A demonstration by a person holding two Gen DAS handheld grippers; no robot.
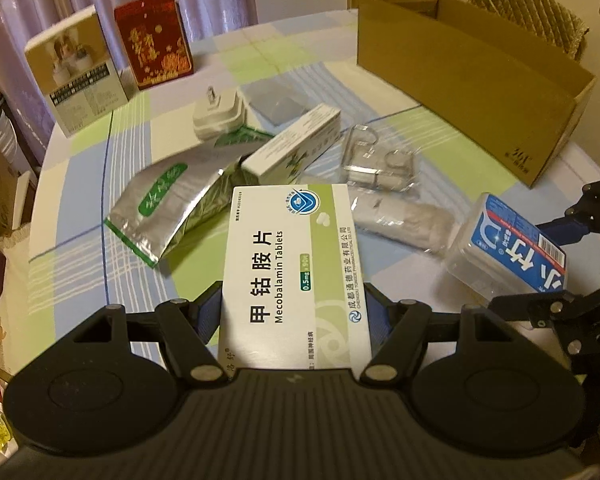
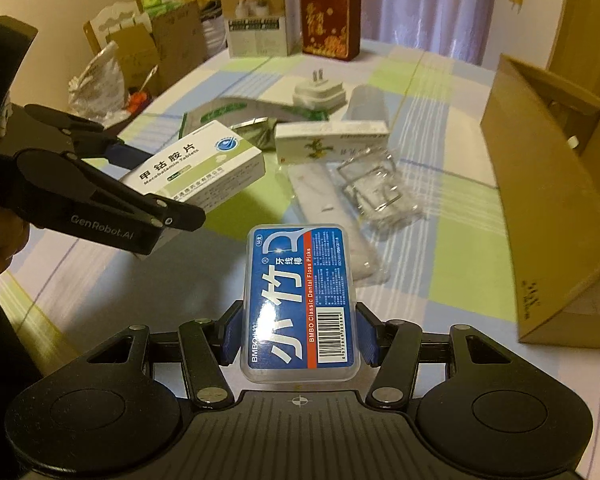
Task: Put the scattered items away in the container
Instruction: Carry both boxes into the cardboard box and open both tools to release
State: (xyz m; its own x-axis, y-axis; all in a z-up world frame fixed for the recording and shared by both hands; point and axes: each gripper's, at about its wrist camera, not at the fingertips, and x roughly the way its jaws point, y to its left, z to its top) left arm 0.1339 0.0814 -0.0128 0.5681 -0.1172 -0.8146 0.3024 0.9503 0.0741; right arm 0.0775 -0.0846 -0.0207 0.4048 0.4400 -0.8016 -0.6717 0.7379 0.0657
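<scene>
- The left gripper (image 1: pixel 294 312) is clamped on a white-and-green Mecobalamin tablet box (image 1: pixel 296 276), its blue pads pressing the box's long sides; the box is held above the checked tablecloth (image 1: pixel 80 280), at the near edge of the clutter.
- The right gripper (image 2: pixel 298 332) is clamped on a clear floss pick case (image 2: pixel 300 304) with a blue label — held off the table, to the right of the tablet box.
- The open cardboard box (image 1: pixel 480 92) stands at the far right of the table, well apart from both held items.
- Still lying loose in the middle: a silver foil pouch (image 1: pixel 168 208), a slim green-and-white carton (image 1: pixel 296 144), a white plug adapter (image 1: pixel 216 114), clear plastic packaging (image 1: pixel 380 160) and a wrapped white item (image 1: pixel 404 224).
- At the far left — two upright boxes, one white-and-tan box (image 1: pixel 76 76), one red box (image 1: pixel 154 40).
</scene>
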